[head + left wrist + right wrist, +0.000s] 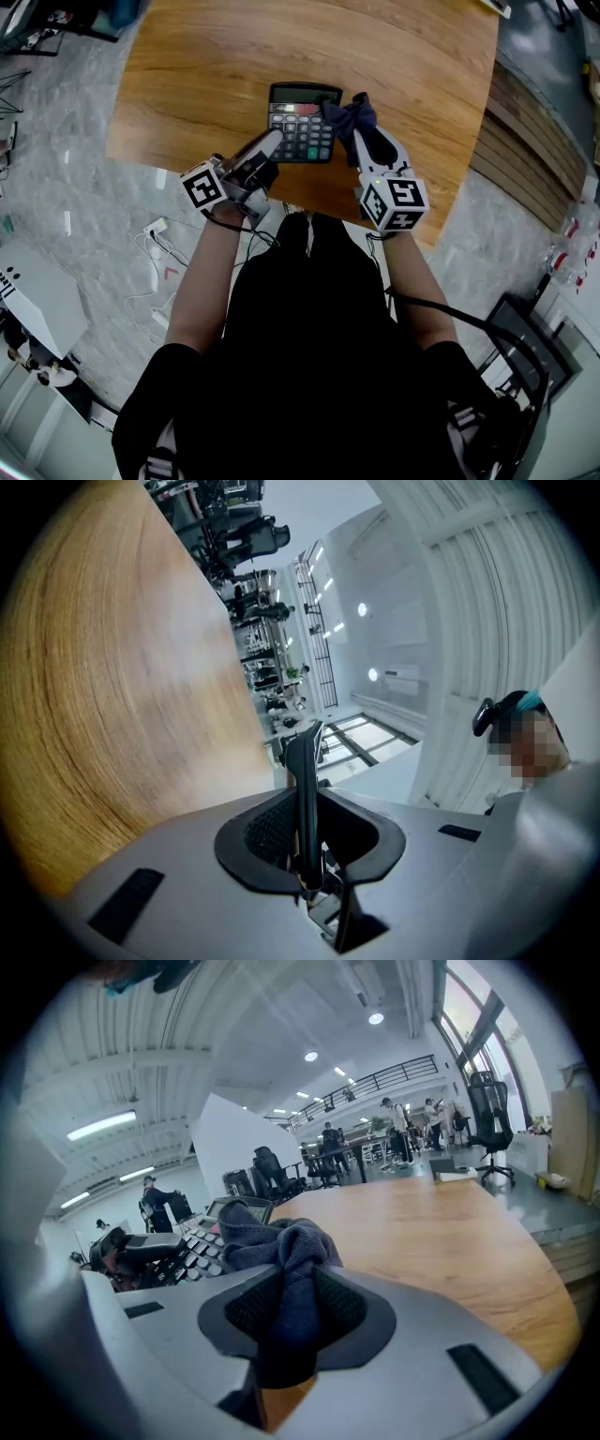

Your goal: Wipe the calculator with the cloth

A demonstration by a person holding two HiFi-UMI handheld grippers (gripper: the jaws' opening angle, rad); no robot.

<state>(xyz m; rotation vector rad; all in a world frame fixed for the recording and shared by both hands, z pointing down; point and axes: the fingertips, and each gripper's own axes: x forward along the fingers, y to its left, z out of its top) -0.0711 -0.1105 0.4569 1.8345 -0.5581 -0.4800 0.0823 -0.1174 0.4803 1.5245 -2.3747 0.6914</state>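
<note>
The calculator (302,122) sat on the wooden counter (206,84), its near-left edge clamped by the left hand-held gripper (267,145). The right hand-held gripper (364,141) pinched the dark cloth (349,114), bunched against the calculator's right side

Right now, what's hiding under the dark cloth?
The cloth covers the right corner of the calculator, above the wooden table. Whatever keys lie beneath it cannot be seen.
</note>
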